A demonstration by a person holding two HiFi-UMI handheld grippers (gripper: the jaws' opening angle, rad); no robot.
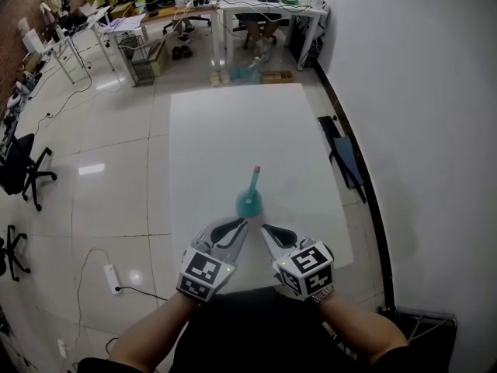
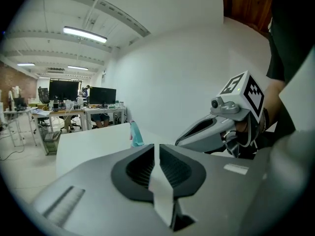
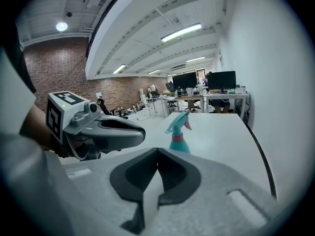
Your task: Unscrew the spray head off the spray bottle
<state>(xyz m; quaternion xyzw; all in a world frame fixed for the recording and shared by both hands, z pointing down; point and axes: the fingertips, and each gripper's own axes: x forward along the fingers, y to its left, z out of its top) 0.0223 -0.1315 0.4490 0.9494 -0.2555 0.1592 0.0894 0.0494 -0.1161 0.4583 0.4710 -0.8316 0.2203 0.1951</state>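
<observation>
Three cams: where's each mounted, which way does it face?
Head view: on the person's head, facing steeply down at white table and spray bottle; both forearms, left gripper, right gripper at bottom.
Left gripper view: on that gripper, looking along its jaws toward distant desks; right gripper at right.
Right gripper view: on that gripper, looking along its jaws at the spray bottle; left gripper at left.
Shared: all three show the spray bottle.
</observation>
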